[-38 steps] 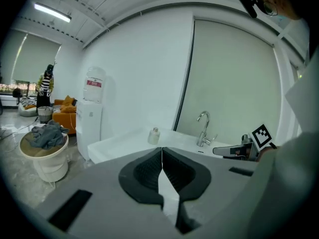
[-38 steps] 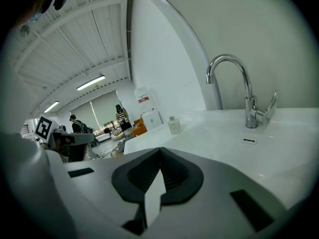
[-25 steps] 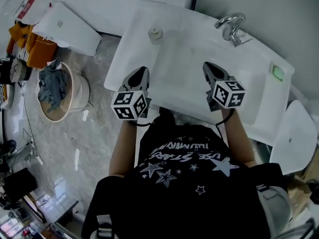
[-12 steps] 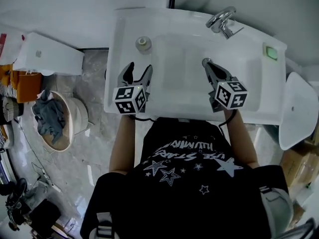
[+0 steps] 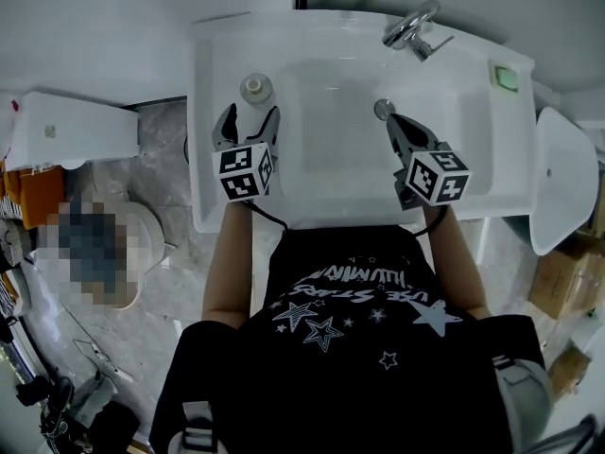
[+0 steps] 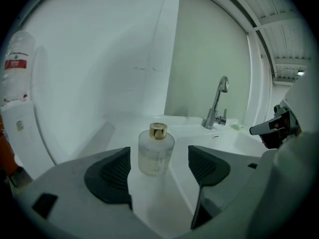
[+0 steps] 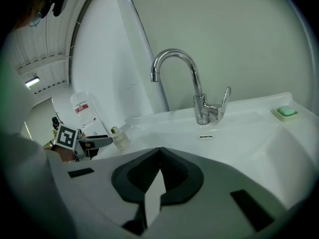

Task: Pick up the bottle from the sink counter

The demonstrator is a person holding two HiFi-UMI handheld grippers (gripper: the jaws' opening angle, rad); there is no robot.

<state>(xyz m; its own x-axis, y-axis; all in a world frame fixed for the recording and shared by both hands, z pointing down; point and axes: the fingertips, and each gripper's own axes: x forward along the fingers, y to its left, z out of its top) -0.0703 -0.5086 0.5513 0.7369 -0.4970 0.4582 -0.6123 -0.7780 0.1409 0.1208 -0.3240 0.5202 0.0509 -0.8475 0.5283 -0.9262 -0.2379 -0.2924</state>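
A small frosted bottle with a gold cap stands upright on the left rim of the white sink counter. My left gripper hovers just in front of it, its jaws opening wide, pads apart from the glass. In the left gripper view the bottle stands a little beyond the two dark pads, framed by the gap. My right gripper hangs over the basin's right half, shut and holding nothing. From the right gripper view the bottle shows small at the left.
A chrome tap stands at the back of the basin, and a green soap bar lies at the back right corner. A white bin and a round basket sit on the floor to the left.
The left gripper has moved forward toward the bottle and its jaws have gone from shut to wide apart. The head view has shifted so the sink sits squarer. The right gripper stayed shut.
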